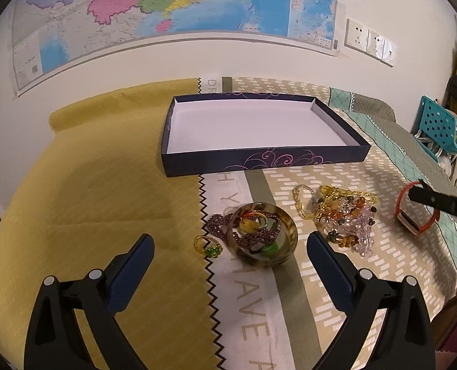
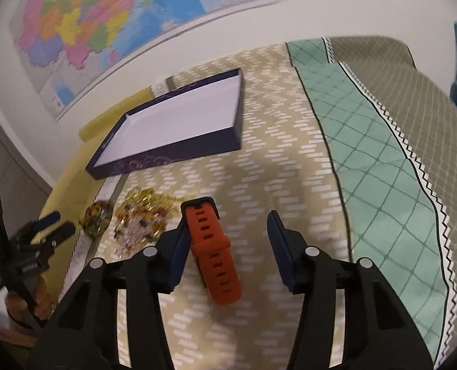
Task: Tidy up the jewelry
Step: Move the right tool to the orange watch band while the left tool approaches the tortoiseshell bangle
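Left wrist view, near to far. Left gripper (image 1: 230, 248): jaws wide, holding nothing. Green-stone ring (image 1: 209, 247), amber bangle (image 1: 262, 234) with dark bead strand: loose on surface, unsorted. Heap of yellow and clear bead bracelets (image 1: 342, 215): unsorted, right of bangle. Orange-strapped watch (image 1: 414, 212): on cloth, not boxed. Right gripper (image 2: 226, 234): jaws partly apart, one pad against strap, other clear; no firm grip. Dark box lid (image 1: 197, 163), farthest: nothing inside. Sorting barely begun; every piece outstanding.

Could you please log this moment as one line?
right hand-held gripper: open around orange watch | left hand-held gripper: open | box: empty
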Available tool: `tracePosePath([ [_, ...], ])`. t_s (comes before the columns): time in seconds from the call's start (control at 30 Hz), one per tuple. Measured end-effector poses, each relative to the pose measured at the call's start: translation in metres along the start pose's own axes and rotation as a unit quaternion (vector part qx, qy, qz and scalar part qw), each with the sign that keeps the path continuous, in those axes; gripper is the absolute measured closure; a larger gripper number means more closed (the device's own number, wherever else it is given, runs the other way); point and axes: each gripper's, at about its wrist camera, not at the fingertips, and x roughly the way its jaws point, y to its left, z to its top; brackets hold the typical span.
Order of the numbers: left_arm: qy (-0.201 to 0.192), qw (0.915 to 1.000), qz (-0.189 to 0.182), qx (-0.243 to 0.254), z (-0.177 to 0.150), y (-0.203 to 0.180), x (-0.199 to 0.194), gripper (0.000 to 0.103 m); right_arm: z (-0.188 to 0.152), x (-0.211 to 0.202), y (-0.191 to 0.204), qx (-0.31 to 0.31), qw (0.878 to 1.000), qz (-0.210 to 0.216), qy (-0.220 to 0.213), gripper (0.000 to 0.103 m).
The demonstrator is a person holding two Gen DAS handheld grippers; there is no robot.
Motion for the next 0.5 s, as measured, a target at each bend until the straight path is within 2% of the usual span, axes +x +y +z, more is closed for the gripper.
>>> tracePosePath([
  [0.2,0.012,0.9998,-0.016,0.005,0.004,0.001,0.006,0.019,0.008,0.006,-0.023,0.033,0.999,0.001,0.003,0.050],
  [0.27,0.018,0.9995,-0.024,0.009,0.005,0.000,0.008,0.030,0.008,-0.001,-0.023,0.026,0.999,-0.017,-0.007,0.038],
  [0.37,0.026,0.9988,-0.041,0.011,0.006,0.000,0.010,0.047,0.006,-0.012,-0.025,0.026,0.999,-0.019,-0.019,0.038],
  [0.5,0.037,0.9971,-0.065,0.013,0.009,0.002,0.015,0.057,-0.002,-0.018,-0.027,0.025,0.999,-0.016,-0.017,0.038],
])
